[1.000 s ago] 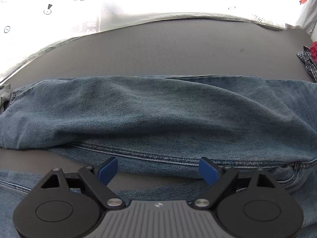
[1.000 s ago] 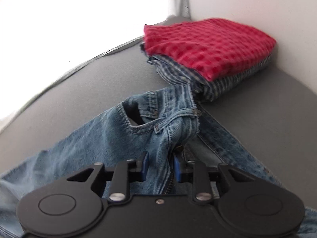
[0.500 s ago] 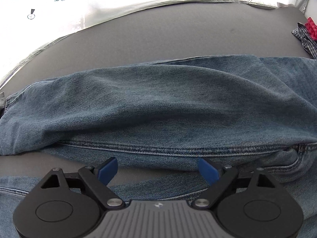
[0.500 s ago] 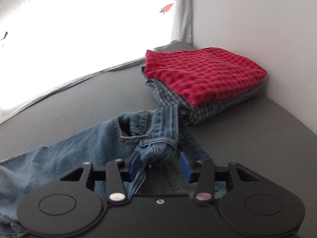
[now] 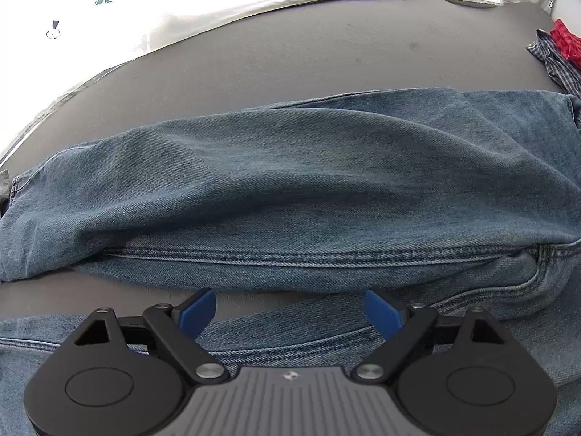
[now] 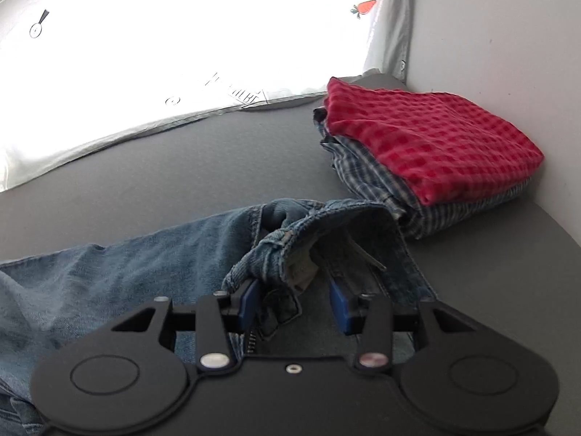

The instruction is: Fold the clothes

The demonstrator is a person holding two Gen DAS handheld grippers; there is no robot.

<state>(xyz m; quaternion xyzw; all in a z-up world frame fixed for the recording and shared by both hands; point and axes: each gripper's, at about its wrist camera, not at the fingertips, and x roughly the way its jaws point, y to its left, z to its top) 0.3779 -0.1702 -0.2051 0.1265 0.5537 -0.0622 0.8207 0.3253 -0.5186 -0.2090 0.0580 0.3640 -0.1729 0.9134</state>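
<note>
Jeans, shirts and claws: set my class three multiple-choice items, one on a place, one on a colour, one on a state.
1. Where is the stack of folded shirts?
A. in the far corner by the wall
B. on the jeans
C. in a basket

2. What colour is the top shirt?
A. green
B. red check
C. yellow

3. How is the right claw?
A. shut on a shirt
B. open over the waistband
C. out of view

Answers:
1 A: the shirts sit beside the wall, beyond the jeans.
2 B: red check lies on blue plaid.
3 B: the right claw shows a gap; the left claw gapes too.
</note>
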